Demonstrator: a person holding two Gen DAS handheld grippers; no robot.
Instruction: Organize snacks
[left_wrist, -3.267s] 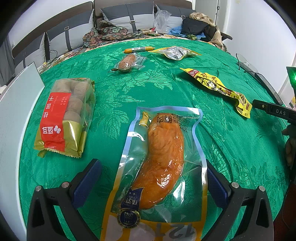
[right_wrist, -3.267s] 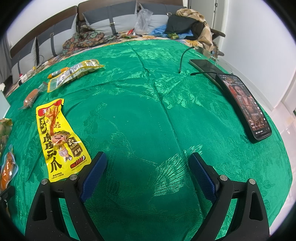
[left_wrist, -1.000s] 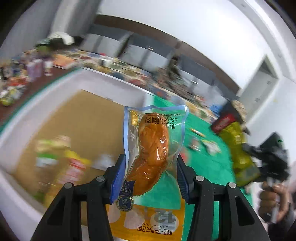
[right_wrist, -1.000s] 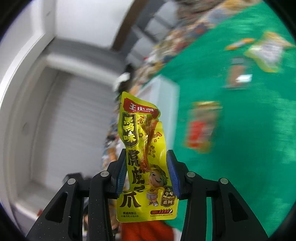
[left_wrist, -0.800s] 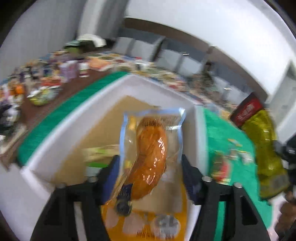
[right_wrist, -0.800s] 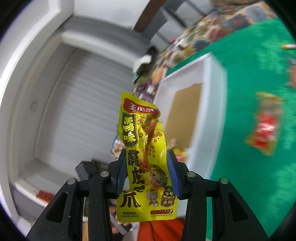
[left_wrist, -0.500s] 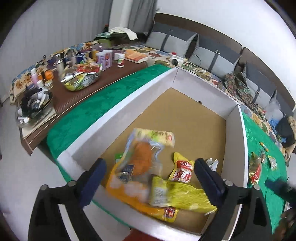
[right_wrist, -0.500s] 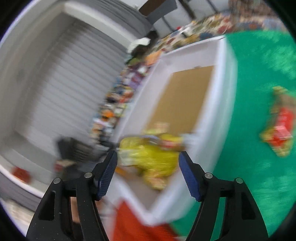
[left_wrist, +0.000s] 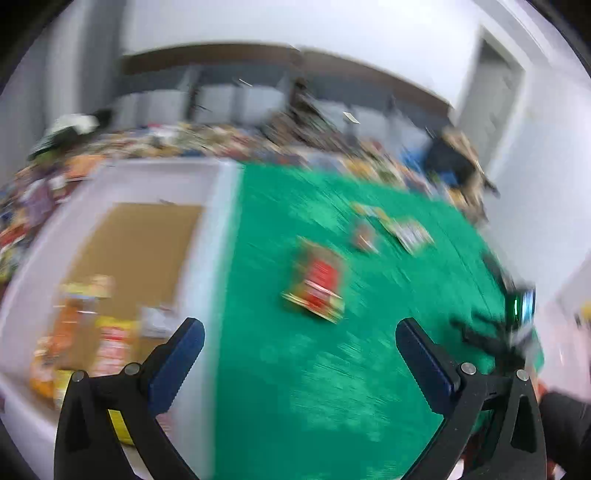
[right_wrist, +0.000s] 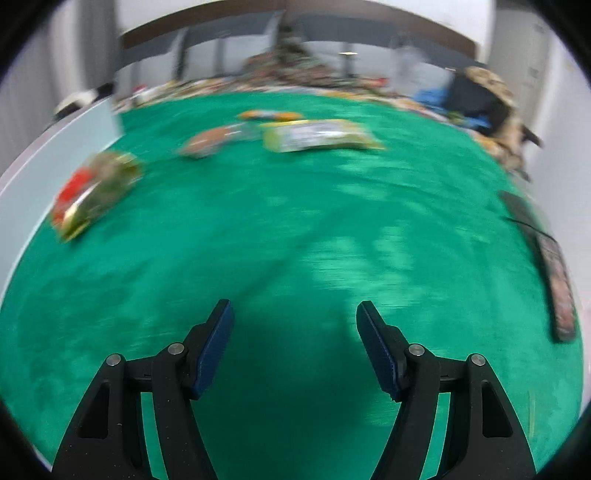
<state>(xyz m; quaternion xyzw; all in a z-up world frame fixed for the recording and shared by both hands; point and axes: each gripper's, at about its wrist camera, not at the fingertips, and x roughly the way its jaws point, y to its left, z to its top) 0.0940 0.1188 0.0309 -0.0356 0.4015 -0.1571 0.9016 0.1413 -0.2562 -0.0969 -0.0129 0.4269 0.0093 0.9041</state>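
Left wrist view: left claw (left_wrist: 299, 347) has just been opening, empty; right claw (right_wrist: 293, 334) gapes empty too. Red-labelled snack bag (left_wrist: 317, 288) lies mid-worktop (left_wrist: 369, 387), right of the box (left_wrist: 221, 229); likely light, crinkly, best pinched across its middle.

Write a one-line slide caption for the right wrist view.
Open, empty right gripper above green cloth; blurred snack packets beyond.

A bright green cloth (right_wrist: 295, 229) with a paler leaf-like pattern fills the ground ahead of the black right gripper (right_wrist: 294, 332), whose pads are dark blue. To its far left lies a red-and-gold snack pack (right_wrist: 92, 192); farther ahead, a yellow-edged silvery packet (right_wrist: 317, 138) and a brownish pouch (right_wrist: 207, 146). Left of the left gripper (left_wrist: 299, 354), a white box (left_wrist: 218, 236) shows a tan cardboard floor with blurred orange, yellow and red packets (left_wrist: 85, 332).
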